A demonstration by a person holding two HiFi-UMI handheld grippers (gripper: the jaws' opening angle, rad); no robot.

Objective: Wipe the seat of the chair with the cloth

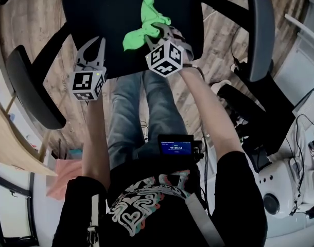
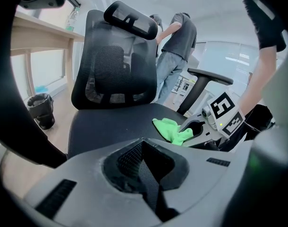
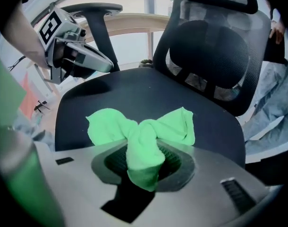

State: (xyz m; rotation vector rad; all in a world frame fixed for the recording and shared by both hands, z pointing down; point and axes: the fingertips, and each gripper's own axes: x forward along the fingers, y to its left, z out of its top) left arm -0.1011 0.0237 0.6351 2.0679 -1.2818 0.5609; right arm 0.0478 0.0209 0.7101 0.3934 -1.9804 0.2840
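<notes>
The cloth looks soft, light and floppy, so the right gripper pinches its bunched middle over the seat, and the left gripper is pressed together, empty.

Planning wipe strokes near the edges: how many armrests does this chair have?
2. One armrest lies left of the left gripper; the other armrest lies right of the right gripper, which grips the cloth. None looks hidden.
</notes>
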